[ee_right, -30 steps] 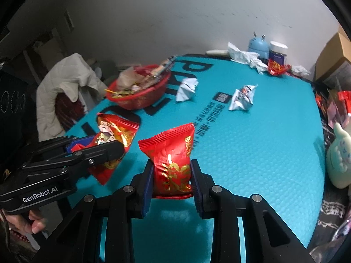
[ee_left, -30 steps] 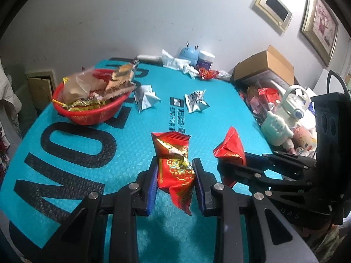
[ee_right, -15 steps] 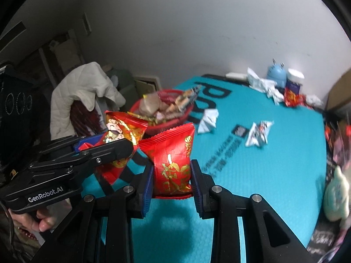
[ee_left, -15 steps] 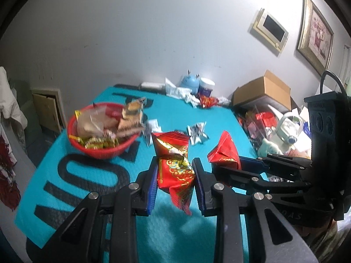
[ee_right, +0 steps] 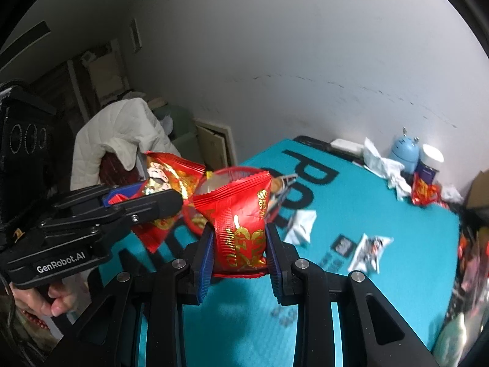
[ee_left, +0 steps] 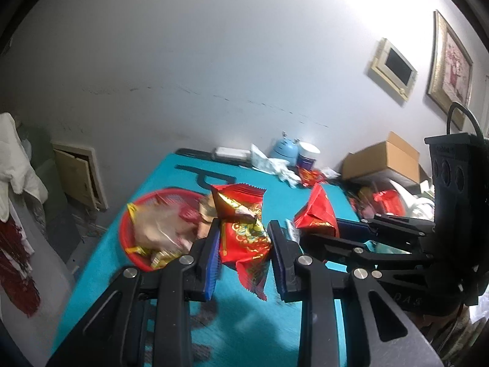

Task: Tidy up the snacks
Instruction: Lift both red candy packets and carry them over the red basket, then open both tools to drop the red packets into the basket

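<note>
Both hand-held grippers are up off the teal counter (ee_right: 382, 214). Left hand-held gripper (ee_left: 244, 244) is clamped on a red-gold snack pack (ee_left: 241, 232), right hand-held gripper (ee_right: 240, 244) on a red pouch (ee_right: 241, 214), both near the red basket (ee_left: 128, 244) at the counter's left edge; open counter right of it.

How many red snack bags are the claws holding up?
2. One red packet is in the left claw; another red packet is in the right claw.

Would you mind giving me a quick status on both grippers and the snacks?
Left gripper shut on red snack packet. Right gripper shut on second red packet. Red basket ahead, already heaped. Path clear.
</note>
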Available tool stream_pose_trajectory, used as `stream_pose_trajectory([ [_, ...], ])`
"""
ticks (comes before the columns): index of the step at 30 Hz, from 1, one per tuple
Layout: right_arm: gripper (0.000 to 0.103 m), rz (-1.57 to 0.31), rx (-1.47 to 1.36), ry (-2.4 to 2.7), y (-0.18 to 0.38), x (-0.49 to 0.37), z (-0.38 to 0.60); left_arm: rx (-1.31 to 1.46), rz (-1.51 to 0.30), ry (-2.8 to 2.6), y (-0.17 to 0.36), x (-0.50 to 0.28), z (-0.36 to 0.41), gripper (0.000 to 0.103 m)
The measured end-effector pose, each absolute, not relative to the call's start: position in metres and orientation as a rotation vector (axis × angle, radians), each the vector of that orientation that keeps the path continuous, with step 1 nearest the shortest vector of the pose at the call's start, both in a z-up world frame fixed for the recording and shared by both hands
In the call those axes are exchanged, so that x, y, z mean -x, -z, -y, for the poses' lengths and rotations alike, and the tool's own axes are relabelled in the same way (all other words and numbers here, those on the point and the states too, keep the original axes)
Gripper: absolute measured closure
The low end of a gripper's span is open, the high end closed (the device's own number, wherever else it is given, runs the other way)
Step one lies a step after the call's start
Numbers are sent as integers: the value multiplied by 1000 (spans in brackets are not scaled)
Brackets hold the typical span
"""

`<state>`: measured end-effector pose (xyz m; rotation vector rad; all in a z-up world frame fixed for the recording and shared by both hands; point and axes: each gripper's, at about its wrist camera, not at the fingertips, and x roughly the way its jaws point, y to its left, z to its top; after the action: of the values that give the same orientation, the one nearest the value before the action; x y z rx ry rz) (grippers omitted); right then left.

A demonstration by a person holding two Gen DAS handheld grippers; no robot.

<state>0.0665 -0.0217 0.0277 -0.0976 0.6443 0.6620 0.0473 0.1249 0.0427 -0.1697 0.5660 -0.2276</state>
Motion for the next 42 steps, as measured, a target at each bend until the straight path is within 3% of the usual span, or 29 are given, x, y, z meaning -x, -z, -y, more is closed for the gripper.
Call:
stream_pose_trajectory([
  [19,72,-635,132,-676,-22,-181,-43,108,-554,169,-47,-153,-188,74],
  [34,71,-739,279,-696,35,-229,-83,132,-778,138,26,-212,-214,74],
  [38,54,-759,314,-729,40,-224,-87,162,-830,161,36,-210,-213,74],
  [42,51,-754,325,-758,39,-219,-88,137,-861,145,38,-208,-210,73],
])
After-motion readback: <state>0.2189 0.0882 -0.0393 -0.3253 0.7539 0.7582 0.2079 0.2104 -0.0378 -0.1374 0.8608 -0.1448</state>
